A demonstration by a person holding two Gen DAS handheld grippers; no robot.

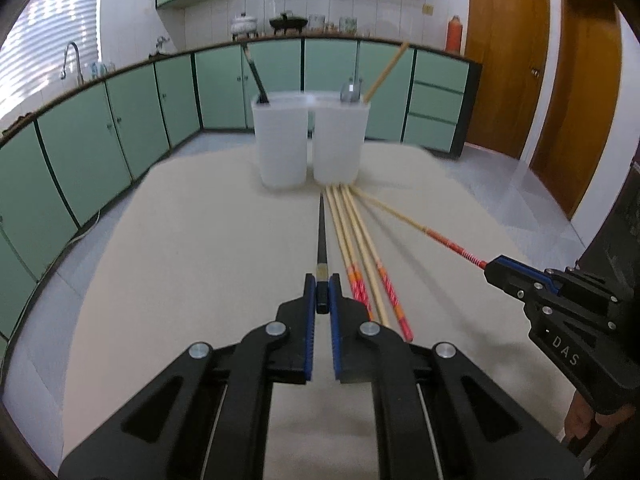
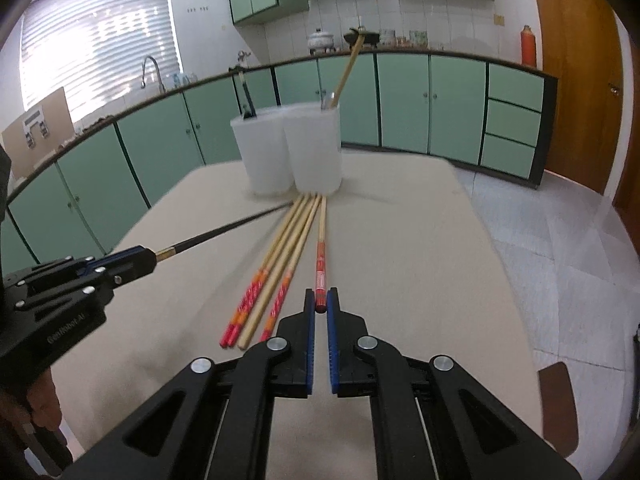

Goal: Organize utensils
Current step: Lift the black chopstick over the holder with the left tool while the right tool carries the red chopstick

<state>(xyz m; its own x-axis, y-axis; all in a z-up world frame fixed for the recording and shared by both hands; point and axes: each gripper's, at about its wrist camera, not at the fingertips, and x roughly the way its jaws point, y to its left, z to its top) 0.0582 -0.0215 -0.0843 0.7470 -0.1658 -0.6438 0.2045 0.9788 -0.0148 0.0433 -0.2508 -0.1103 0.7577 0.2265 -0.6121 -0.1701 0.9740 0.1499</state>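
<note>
My left gripper is shut on the thick end of a black chopstick, whose tip points at two white cups. My right gripper is shut on the red end of a bamboo chopstick. Three more bamboo chopsticks with red ends lie side by side on the beige table between the grippers. The left cup holds a black chopstick. The right cup holds a bamboo chopstick and a clear utensil. In the right wrist view my left gripper shows at the left; in the left wrist view my right gripper shows at the right.
Green kitchen cabinets run behind the table under a counter with a tap, pots and jars. Wooden doors stand at the right. A chair back shows at the table's right edge. Tiled floor surrounds the table.
</note>
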